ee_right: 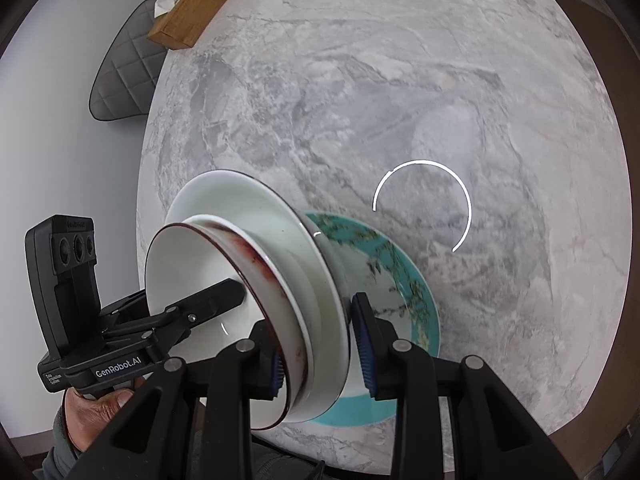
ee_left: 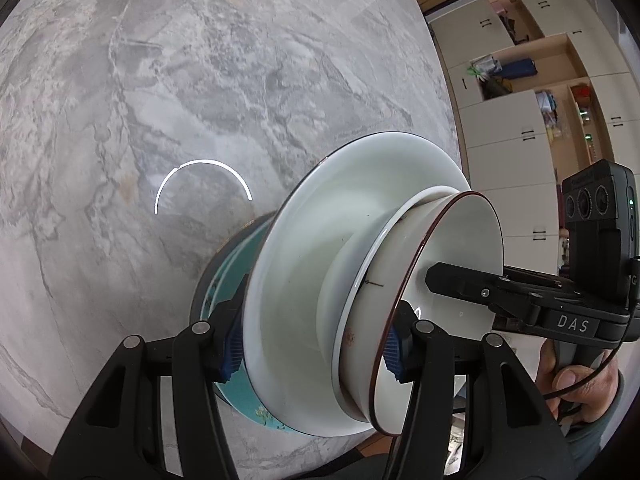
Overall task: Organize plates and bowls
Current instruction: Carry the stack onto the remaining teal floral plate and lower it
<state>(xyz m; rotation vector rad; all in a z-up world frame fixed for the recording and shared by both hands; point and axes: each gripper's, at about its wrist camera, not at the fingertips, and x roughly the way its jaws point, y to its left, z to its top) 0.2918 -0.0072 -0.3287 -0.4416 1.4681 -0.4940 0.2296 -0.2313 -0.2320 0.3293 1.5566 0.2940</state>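
Both grippers clamp one stack of dishes from opposite sides, held over a grey marble table (ee_left: 168, 80).

The stack, bottom to top: a teal floral plate (ee_right: 404, 280), a white plate (ee_left: 320, 216), and a red-rimmed white bowl (ee_left: 460, 240) nested on top; a thin white rim shows between bowl and white plate, so there may be one more dish, cannot tell. In both views the stack appears tilted on edge. Whether the teal plate touches the table cannot be told.

The left gripper (ee_left: 312, 354) has its jaws partly apart, blue pads pressed on the stack: one pad under the teal plate, the other inside the bowl rim. The right gripper (ee_right: 322, 360) grips the opposite edge the same way, jaws partly apart, one pad inside the bowl, the other against the underside of the white plate, above the teal plate.

A person's hand (ee_left: 576, 384) holds the right gripper's handle; the other hand (ee_right: 100, 412) holds the left one.

At the far table edge sits a wooden tissue box (ee_right: 192, 12), with a grey quilted chair (ee_right: 128, 64) beside it. Cream cabinets (ee_left: 520, 140) stand past the table.
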